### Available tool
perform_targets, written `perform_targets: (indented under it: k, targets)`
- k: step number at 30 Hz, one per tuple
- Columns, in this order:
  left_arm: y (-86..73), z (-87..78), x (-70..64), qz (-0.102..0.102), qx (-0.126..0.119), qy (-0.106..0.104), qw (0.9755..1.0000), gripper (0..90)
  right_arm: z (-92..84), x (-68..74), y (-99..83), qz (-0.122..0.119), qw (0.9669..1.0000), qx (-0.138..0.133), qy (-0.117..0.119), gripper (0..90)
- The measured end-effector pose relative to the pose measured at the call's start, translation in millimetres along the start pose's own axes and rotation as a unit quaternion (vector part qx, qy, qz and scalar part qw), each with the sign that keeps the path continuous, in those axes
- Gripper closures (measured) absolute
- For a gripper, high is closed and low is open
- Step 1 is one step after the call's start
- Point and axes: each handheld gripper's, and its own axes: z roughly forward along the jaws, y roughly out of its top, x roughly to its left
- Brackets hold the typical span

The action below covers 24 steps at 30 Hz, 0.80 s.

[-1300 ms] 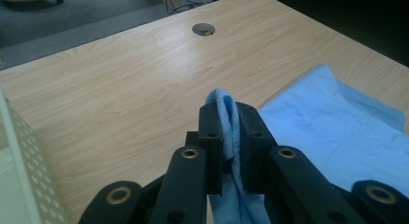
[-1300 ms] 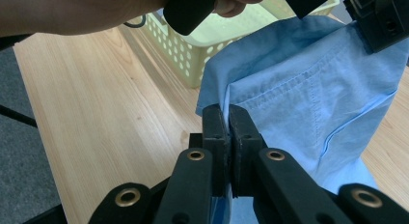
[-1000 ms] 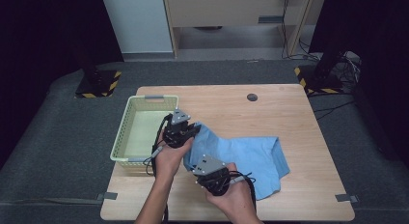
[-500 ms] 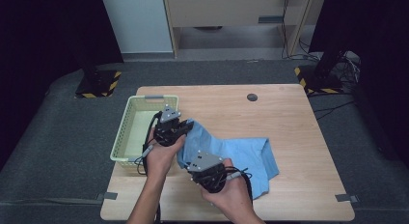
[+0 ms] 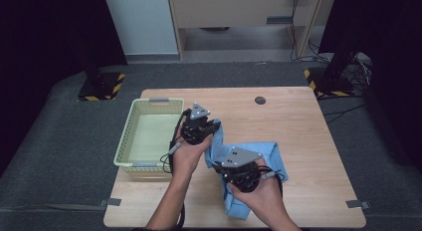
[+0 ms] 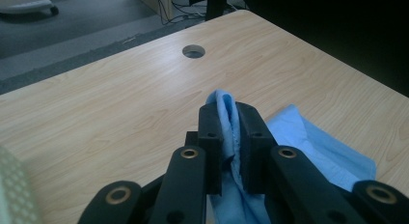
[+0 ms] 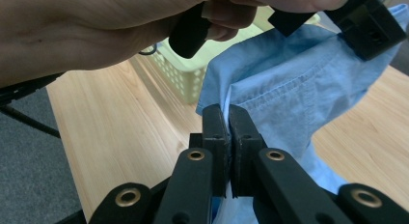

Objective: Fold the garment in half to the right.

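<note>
Blue shirt [image 5: 259, 159] is now gathered more to the left than one second ago, and its right part has left the table's right area. Left gripper [image 6: 230, 132] is clamped on a fold near the basket [image 5: 130, 136]; right gripper [image 7: 228, 137] is clamped on another edge. Free wood of the table [image 5: 308, 121] lies right and behind. No writing is readable.
</note>
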Motion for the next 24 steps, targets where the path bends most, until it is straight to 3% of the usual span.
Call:
perform_targets:
  k: [6, 12, 24]
  targets:
    - [4.6, 19.8, -9.6, 0.000, 0.007, -0.007, 1.0000, 82.3, -11.3, -18.7, -13.2, 0.021, 0.9998, 0.004, -0.002, 87.9]
    - [8.9, 30.1, -15.9, -0.001, 0.007, -0.011, 0.9999, 82.3, -19.4, -29.1, -17.0, 0.024, 0.9997, 0.007, -0.006, 87.8]
    - [-3.3, 56.2, -18.7, -0.014, 0.013, -0.024, 0.9995, 82.2, -20.1, -45.1, -38.7, 0.037, 0.9988, 0.028, -0.015, 87.9]
